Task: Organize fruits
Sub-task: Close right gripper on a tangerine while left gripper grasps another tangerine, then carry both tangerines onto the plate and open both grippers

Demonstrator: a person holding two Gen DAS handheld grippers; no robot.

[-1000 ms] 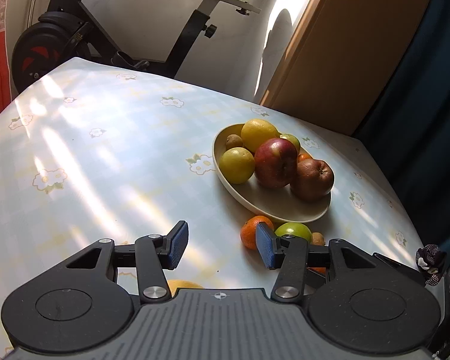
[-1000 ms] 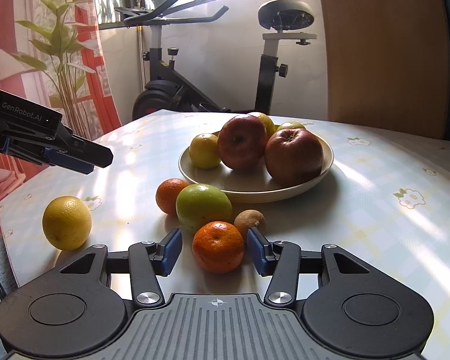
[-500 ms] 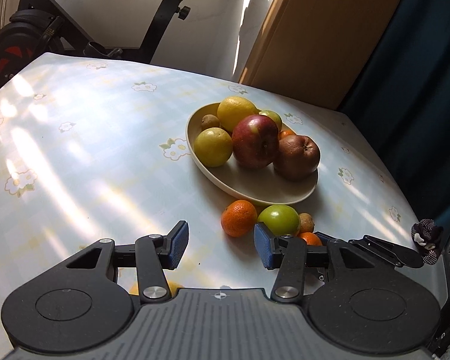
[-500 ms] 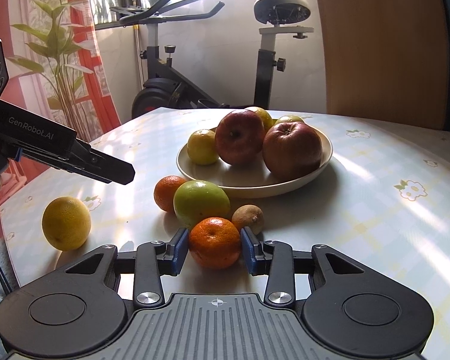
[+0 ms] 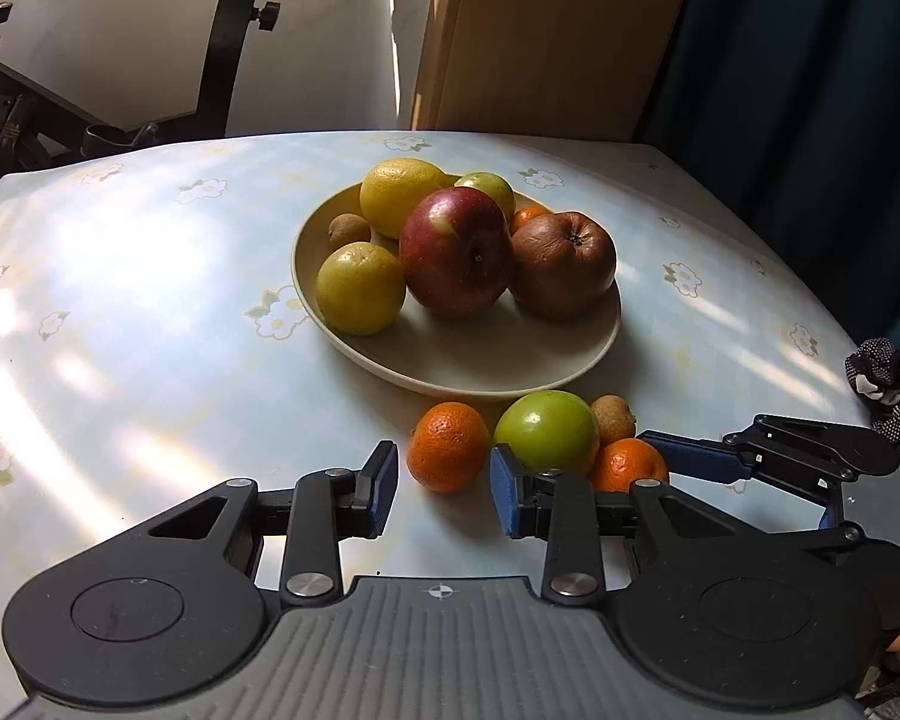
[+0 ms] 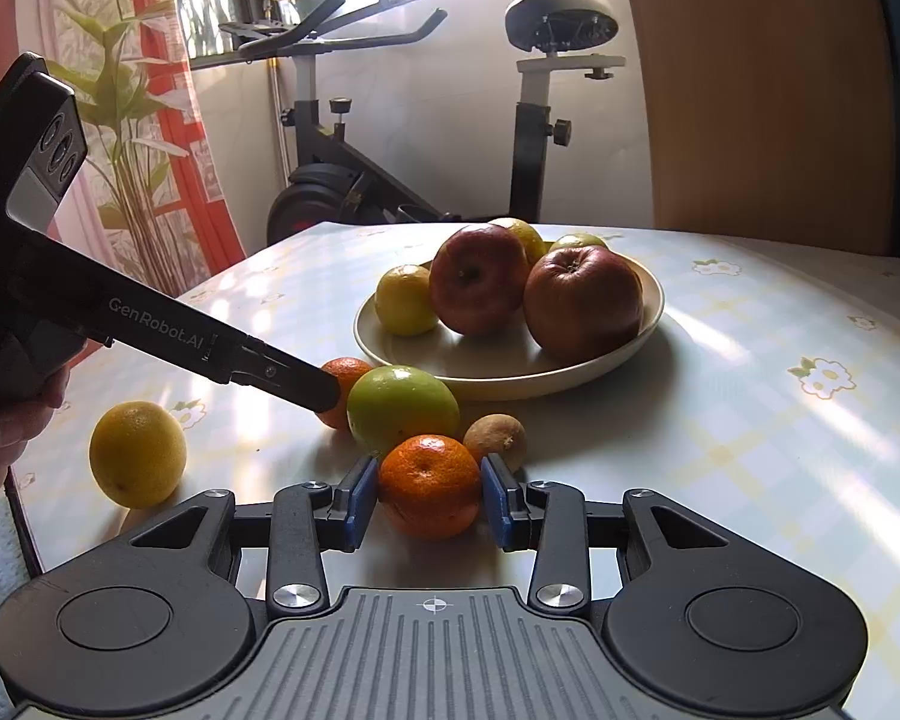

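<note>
A beige plate (image 5: 462, 369) (image 6: 510, 375) holds two red apples, yellow citrus and small fruits. In front of it on the table lie a mandarin (image 5: 448, 446), a green apple (image 5: 546, 431) (image 6: 403, 405), a small brown fruit (image 6: 496, 435) and a second mandarin (image 6: 430, 486). My right gripper (image 6: 430, 501) is shut on that second mandarin, which rests on the table; it shows in the left wrist view (image 5: 627, 465) too. My left gripper (image 5: 444, 489) is open, its fingers just short of the first mandarin. A loose lemon (image 6: 138, 453) lies at the left.
The table has a light checked cloth with flowers (image 5: 150, 312). An exercise bike (image 6: 402, 138) and a plant stand behind it, a wooden panel (image 6: 762, 90) at the back right. A dark scrunchie (image 5: 885, 384) lies near the right table edge.
My right gripper has closed its fingers onto the near mandarin. My left gripper has moved forward and right toward the other mandarin, staying open.
</note>
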